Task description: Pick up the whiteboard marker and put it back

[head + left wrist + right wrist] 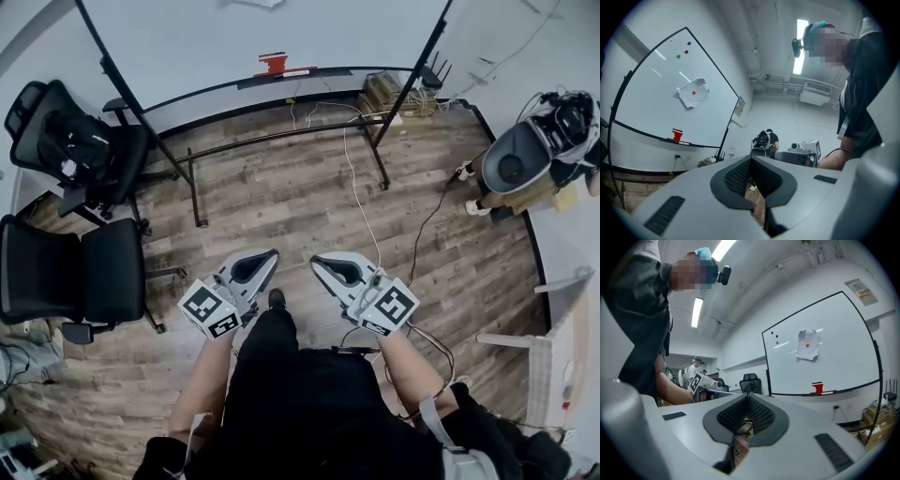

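A whiteboard (244, 37) on a black wheeled stand is ahead of me. On its tray sits a red block (273, 63) with a thin red-and-white stick (298, 71) beside it, likely the marker; both also show in the left gripper view (676, 136) and the right gripper view (817, 388). My left gripper (266, 257) and right gripper (322, 262) are held level side by side over the wood floor, well short of the board. The pads of both meet at the tip with nothing between them.
Two black office chairs (80, 141) (66, 272) stand at the left. The stand's legs and crossbar (281, 136) span the floor ahead, with cables (361, 206) trailing back to me. Boxes (394, 94) sit by the wall. Another person (534, 155) is at the right, near a white table (562, 356).
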